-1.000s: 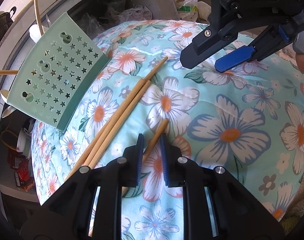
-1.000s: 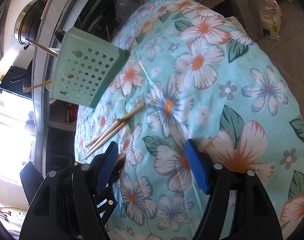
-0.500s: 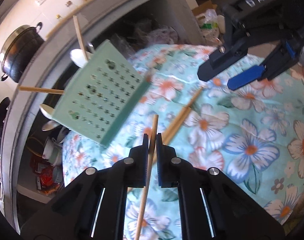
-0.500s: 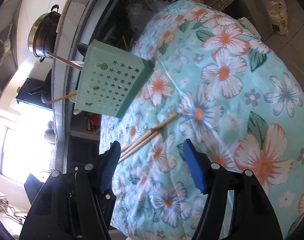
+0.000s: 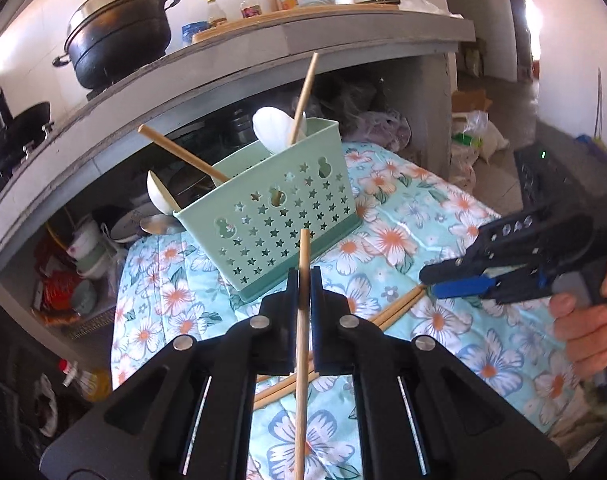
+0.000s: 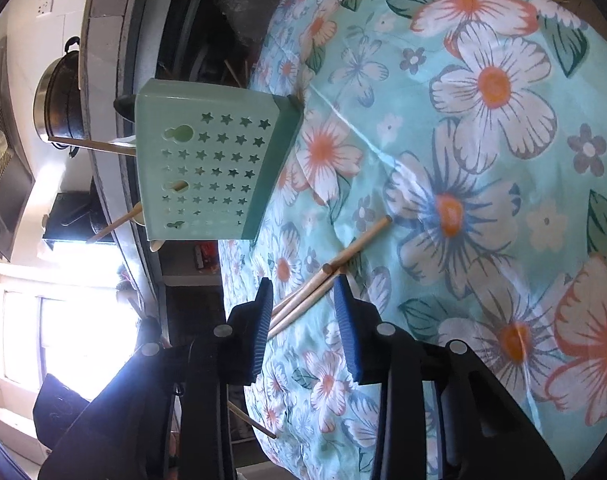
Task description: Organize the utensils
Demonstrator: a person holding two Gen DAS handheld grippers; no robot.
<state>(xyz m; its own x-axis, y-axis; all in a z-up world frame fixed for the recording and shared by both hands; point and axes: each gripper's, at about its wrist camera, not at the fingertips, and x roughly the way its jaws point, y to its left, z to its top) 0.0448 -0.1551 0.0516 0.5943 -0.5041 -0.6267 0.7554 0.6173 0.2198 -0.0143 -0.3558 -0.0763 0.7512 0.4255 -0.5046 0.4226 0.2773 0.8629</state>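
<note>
Near basket (image 5: 279, 216), left gripper (image 5: 303, 284) pinches chopstick (image 5: 302, 320); right gripper (image 6: 303, 300) open, empty; tilt tip down into basket opening.

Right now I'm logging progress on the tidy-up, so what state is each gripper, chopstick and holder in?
left gripper: shut on a chopstick, lifted off the cloth.
held chopstick: upright between the fingers.
right gripper: open, straddling the loose chopsticks.
loose chopsticks: lying on the floral cloth.
green holder: standing, already holding chopsticks and spoons.
black pot: lidded, on the shelf.

The left gripper (image 5: 304, 280) has lifted its chopstick (image 5: 302, 344) off the cloth (image 5: 443, 344).
</note>
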